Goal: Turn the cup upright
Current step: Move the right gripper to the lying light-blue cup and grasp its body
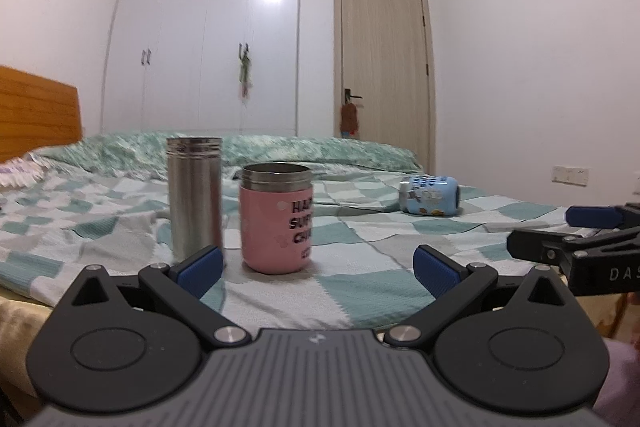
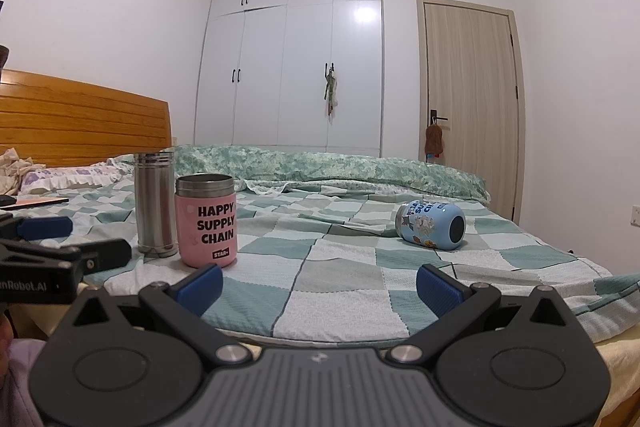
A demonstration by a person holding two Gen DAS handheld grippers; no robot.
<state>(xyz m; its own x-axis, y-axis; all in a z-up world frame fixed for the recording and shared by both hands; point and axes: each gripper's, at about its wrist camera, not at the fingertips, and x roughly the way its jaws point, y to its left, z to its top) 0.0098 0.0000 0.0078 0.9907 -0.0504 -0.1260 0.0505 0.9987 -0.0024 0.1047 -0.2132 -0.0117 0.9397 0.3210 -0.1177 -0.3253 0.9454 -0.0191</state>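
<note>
A light blue cartoon cup (image 2: 431, 224) lies on its side on the checkered bedspread, its base turned toward me; it also shows in the left wrist view (image 1: 430, 195) at the right. A pink cup (image 2: 207, 220) marked "HAPPY SUPPLY CHAIN" stands upright next to a tall steel cup (image 2: 155, 203); both show in the left wrist view, pink cup (image 1: 277, 218) and steel cup (image 1: 195, 195). My left gripper (image 1: 318, 273) is open and empty, just short of the pink cup. My right gripper (image 2: 319, 287) is open and empty, well short of the blue cup.
The green and white checkered bed (image 2: 340, 267) fills the foreground, with a rolled green quilt (image 2: 340, 167) at the back. A wooden headboard (image 2: 80, 123) is at the left, with a white wardrobe (image 2: 292, 59) and a door (image 2: 472, 107) behind.
</note>
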